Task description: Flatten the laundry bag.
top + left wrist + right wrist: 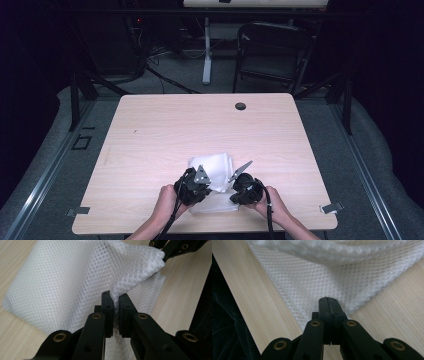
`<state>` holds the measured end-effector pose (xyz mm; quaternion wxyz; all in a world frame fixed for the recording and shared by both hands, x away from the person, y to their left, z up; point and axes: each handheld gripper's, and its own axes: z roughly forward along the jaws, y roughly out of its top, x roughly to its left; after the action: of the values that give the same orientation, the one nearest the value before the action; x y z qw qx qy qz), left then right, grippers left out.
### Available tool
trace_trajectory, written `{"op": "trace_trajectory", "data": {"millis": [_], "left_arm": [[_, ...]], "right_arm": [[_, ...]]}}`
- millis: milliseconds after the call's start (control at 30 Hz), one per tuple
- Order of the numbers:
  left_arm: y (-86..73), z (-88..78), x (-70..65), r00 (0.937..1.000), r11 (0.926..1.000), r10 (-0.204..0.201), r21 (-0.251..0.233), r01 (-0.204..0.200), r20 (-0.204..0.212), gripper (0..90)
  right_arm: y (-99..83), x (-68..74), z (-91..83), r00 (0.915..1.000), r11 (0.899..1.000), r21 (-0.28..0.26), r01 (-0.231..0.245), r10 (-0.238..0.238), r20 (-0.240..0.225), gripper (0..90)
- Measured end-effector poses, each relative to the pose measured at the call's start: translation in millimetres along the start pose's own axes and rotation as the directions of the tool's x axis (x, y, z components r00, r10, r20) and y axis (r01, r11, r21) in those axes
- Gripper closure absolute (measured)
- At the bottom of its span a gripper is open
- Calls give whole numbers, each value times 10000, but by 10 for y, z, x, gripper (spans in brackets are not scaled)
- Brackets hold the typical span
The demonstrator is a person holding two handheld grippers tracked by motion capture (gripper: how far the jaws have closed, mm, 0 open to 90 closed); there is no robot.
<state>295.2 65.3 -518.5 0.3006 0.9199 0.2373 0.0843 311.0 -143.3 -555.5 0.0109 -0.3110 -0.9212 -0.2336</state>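
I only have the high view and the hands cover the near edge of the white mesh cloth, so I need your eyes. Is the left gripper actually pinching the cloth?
Observer: Yes. The left gripper has its jaws shut on a raised fold of the white mesh cloth.
Operator: And the right one?
Observer: The right gripper is shut on the cloth's corner, close to the table.
Operator: Is the cloth lifted anywhere?
Observer: Between the two grips it rises in a ridge; the rest lies flat.
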Motion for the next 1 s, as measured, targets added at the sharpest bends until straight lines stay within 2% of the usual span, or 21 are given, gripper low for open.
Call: {"op": "trace_trajectory", "data": {"millis": [133, 433, 667, 1000], "left_arm": [[-10, -30, 16, 9999, 9999, -112, -106, 110, -128, 851], [-40, -122, 54, 9990, 9993, -244, -292, 233, -368, 852], [-80, -204, 92, 9967, 9972, -542, -545, 509, -598, 854], [-133, -335, 142, 9922, 9938, -754, -886, 666, -996, 853]], "right_arm": [[8, -9, -20, 9997, 9993, 302, 217, -220, 81, 900], [7, 0, -19, 9998, 9994, 320, 151, -155, 126, 900], [4, 26, -8, 9993, 9992, 302, 246, -254, 287, 900], [-2, 33, -24, 9989, 9985, 506, 197, -218, 417, 900]]}}
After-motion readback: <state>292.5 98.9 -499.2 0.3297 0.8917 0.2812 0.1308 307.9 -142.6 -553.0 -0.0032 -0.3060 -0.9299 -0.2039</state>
